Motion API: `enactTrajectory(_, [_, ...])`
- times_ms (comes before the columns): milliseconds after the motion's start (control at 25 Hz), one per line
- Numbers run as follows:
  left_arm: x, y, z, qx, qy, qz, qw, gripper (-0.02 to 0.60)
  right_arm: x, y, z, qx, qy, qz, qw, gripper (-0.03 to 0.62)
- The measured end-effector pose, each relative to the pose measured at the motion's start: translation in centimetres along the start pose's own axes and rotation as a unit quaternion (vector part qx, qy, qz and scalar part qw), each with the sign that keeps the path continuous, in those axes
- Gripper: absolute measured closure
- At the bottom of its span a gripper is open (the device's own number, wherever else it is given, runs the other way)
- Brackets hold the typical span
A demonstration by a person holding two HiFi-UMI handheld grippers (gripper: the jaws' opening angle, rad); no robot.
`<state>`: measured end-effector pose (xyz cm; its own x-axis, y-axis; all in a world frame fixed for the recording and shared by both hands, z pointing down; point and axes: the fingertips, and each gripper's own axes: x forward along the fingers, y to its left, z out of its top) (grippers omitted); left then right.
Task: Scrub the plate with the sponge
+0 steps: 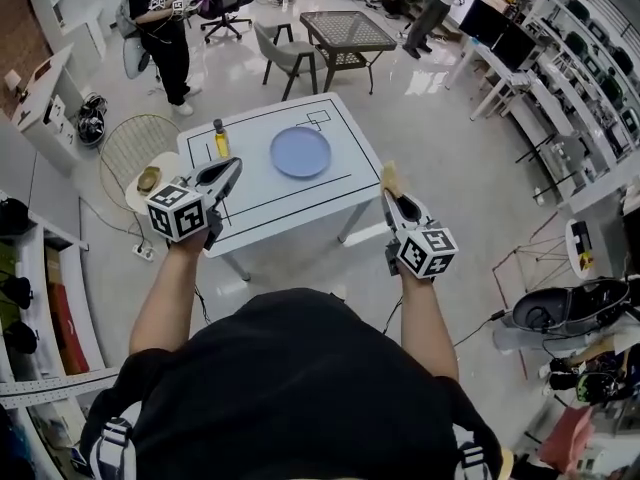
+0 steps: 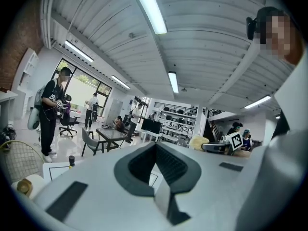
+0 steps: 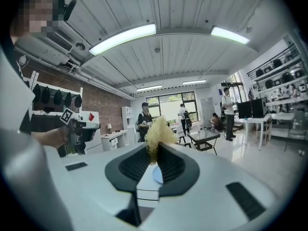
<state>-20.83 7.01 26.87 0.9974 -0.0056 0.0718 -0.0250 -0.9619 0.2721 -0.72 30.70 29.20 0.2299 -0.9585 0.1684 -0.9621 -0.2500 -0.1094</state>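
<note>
Head view shows the right gripper [image 1: 391, 196] clenched on the yellow sponge [image 1: 389, 174] just off the table [image 1: 262, 208], with the blue plate [image 1: 300, 152] at its ten o'clock and the left gripper [image 1: 235, 166] shut on nothing, which fits either carrying the sponge in or drawing it away.

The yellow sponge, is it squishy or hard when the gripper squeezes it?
Probably squishy: the right gripper pinches the sponge thin between its jaws, while the free top puffs out wide. It looks fuzzy and airy, so it is likely very light. Its rough surface should make slipping unlikely.
</note>
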Motion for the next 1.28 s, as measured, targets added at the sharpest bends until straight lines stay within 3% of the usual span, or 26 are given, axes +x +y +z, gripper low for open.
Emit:
enactTrajectory(840, [9.6, 3.1, -2.3, -0.025, 0.026, 0.053, 0.9979, 0.574, 8.9, -9.6, -2.5, 0.010, 0.058, 0.059, 0.996, 0.546])
enactTrajectory(1280, [14.5, 2.0, -2.8, -0.030, 0.037, 0.082, 0.9955, 0.574, 11.4, -14.8, -3.0, 0.012, 0.090, 0.108, 0.990, 0.545])
